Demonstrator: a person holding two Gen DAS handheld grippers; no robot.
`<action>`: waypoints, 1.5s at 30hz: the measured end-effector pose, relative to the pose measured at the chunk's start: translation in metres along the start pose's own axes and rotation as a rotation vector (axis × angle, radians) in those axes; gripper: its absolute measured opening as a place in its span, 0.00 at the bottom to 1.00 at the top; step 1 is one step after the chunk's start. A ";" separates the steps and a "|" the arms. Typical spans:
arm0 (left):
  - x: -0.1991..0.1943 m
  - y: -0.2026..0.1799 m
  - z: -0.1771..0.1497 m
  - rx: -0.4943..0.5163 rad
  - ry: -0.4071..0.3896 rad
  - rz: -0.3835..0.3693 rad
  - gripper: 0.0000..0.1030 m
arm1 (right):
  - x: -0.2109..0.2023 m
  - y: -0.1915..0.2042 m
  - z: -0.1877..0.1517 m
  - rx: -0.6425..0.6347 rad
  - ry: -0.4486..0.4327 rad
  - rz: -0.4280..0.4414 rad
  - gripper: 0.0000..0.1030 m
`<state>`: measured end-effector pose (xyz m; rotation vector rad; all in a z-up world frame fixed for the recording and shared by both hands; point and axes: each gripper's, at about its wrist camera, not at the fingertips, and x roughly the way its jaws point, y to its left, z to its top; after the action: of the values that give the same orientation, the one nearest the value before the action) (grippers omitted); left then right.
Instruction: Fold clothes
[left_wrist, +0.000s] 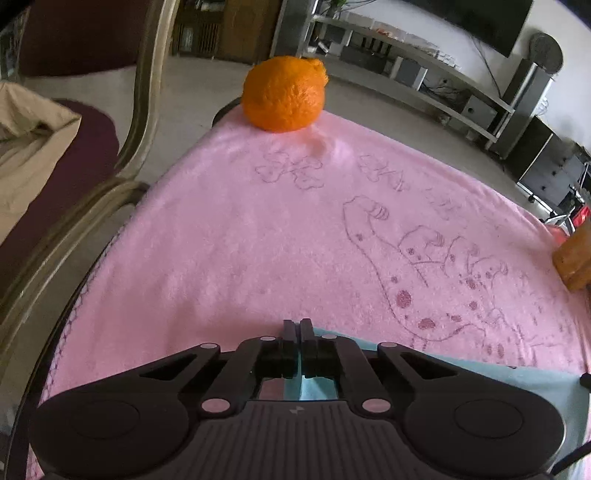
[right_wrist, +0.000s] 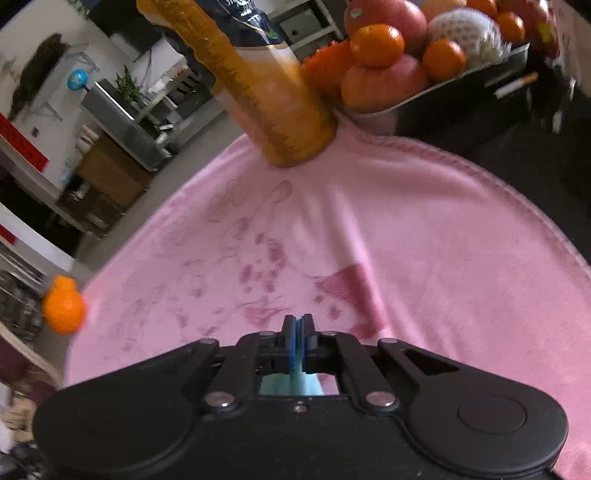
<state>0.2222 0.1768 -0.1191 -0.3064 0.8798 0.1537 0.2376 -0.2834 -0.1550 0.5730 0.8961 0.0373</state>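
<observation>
Both claws pinch a light blue cloth over the fluffy pink towel.
The left claw (left_wrist: 298, 326) and right claw (right_wrist: 297, 323) are clamped on the light blue cloth (left_wrist: 480, 373); a bumpy round orange (left_wrist: 284, 94) and a tall orange bottle (right_wrist: 258, 92) stand on the fluffy pink printed towel (left_wrist: 258, 240).

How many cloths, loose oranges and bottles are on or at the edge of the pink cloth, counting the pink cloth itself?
Cloths: 2, the pink towel and a light blue cloth.
Loose oranges: 1, the orange.
Bottles: 1, the orange bottle.
Total: 4
</observation>
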 end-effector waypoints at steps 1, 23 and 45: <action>0.000 -0.001 0.001 0.011 0.000 0.009 0.05 | 0.001 -0.001 -0.001 -0.004 -0.005 -0.006 0.02; -0.079 -0.011 -0.054 0.049 -0.036 -0.069 0.12 | -0.081 0.012 -0.048 0.128 0.125 0.173 0.41; -0.130 0.031 -0.098 -0.052 -0.017 -0.065 0.15 | -0.107 -0.087 -0.072 0.461 0.068 0.287 0.18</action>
<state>0.0608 0.1735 -0.0827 -0.3813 0.8494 0.1189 0.0987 -0.3530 -0.1543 1.1341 0.8860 0.1116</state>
